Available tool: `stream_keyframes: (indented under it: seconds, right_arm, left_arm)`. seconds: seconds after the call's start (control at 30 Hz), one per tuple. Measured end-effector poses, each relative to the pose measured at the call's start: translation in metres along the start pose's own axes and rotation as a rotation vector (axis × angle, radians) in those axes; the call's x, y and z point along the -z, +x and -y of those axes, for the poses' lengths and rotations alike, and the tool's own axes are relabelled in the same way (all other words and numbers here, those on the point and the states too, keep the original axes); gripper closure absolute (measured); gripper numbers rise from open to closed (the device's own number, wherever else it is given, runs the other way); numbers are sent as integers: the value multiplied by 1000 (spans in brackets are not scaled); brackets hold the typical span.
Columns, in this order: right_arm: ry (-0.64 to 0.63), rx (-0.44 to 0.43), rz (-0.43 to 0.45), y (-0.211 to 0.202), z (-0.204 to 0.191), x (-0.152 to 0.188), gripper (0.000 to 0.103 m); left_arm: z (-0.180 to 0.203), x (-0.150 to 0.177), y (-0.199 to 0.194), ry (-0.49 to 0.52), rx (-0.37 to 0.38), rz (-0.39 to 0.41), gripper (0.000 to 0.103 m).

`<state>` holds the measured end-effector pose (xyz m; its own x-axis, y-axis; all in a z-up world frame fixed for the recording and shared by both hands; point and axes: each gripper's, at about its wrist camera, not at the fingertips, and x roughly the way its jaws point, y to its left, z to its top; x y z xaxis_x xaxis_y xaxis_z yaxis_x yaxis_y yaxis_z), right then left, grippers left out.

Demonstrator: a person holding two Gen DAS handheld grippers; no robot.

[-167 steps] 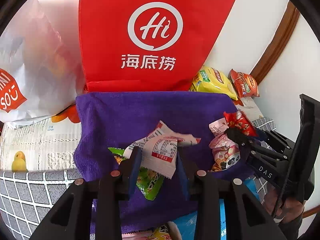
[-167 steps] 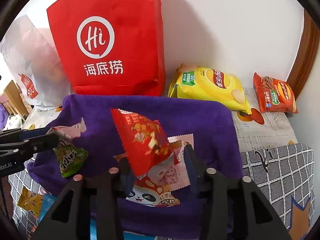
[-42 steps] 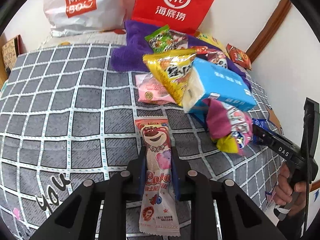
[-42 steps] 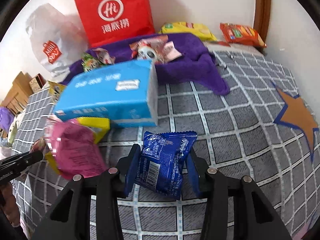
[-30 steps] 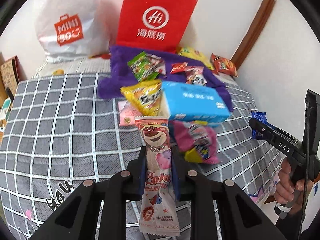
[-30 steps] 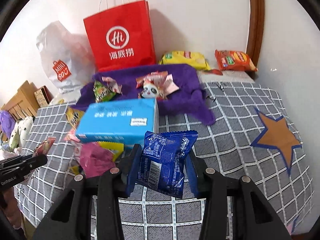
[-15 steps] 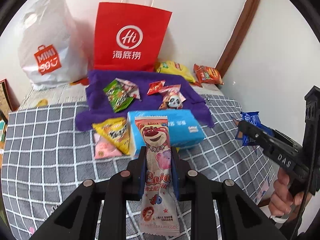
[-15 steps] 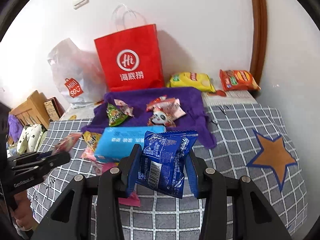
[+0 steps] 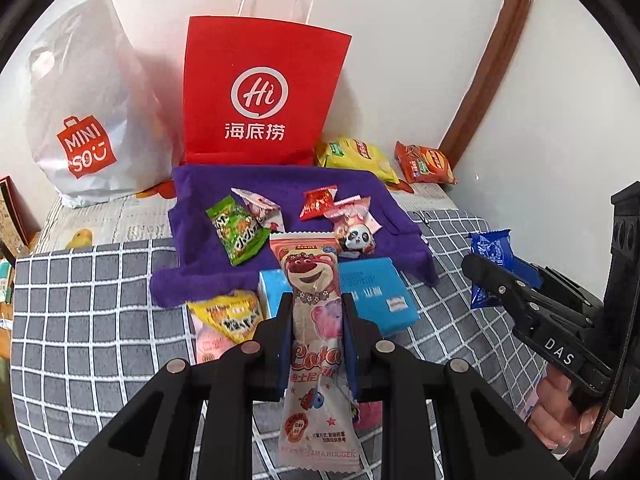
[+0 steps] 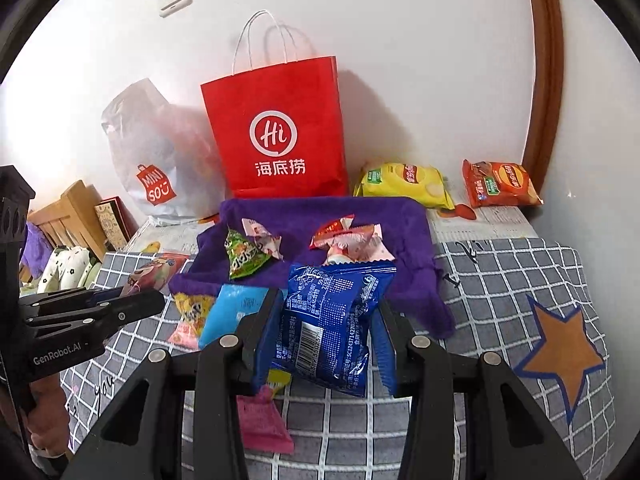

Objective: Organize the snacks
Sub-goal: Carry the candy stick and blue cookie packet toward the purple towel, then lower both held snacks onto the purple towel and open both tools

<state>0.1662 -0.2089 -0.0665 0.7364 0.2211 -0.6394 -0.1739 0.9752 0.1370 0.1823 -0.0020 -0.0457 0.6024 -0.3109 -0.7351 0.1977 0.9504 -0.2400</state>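
My left gripper (image 9: 316,312) is shut on a long pink bear snack packet (image 9: 312,280), held high above the bed; it also shows in the right wrist view (image 10: 158,270). My right gripper (image 10: 326,312) is shut on a blue snack packet (image 10: 332,320), also seen in the left wrist view (image 9: 490,256). On the purple towel (image 9: 280,184) lie a green packet (image 9: 236,232), a white-pink packet (image 9: 260,206), a red packet (image 9: 318,202) and a panda packet (image 9: 354,228). A blue tissue pack (image 9: 376,296), a yellow packet (image 9: 228,316) and a pink packet (image 10: 262,420) lie in front of the towel.
A red paper bag (image 9: 260,96) and a white Miniso bag (image 9: 84,112) stand against the wall behind the towel. A yellow chip bag (image 9: 356,156) and an orange chip bag (image 9: 424,162) lie at the back right. The grey checked bedspread (image 9: 88,320) covers the bed.
Both grippers have risen and pulled back from the bed with their packets still held. The snacks and towel now look smaller and farther below.
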Motion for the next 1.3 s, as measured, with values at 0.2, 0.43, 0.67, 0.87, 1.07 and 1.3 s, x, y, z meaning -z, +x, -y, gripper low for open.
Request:
stream_keyframes:
  seconds: [0.2,0.43,0.67,0.87,1.07,1.3]
  right_arm:
    - [-1,7,1,16,0,-12,60]
    - [6,12,-4,37,4,-25,60]
    - [-6,15,-15,58,4,-37,60]
    - [-16,12,-22,76,4,-47,60]
    - [-16,11,-26,94,6,-57,60]
    - [-14,11,-40,115,6,-65,60]
  left_arm:
    - [-5,-14,11,5,-4,1,82]
    - [-11,-31,25,15,-9,0,82]
    - [-19,-44,42,6,-22,-5,82]
    - [-30,-54,54,-10,-33,-10,82]
    - [-36,-64,65,-2,-69,-5,82]
    - [-46,-72,82,-12,-72,-22,82]
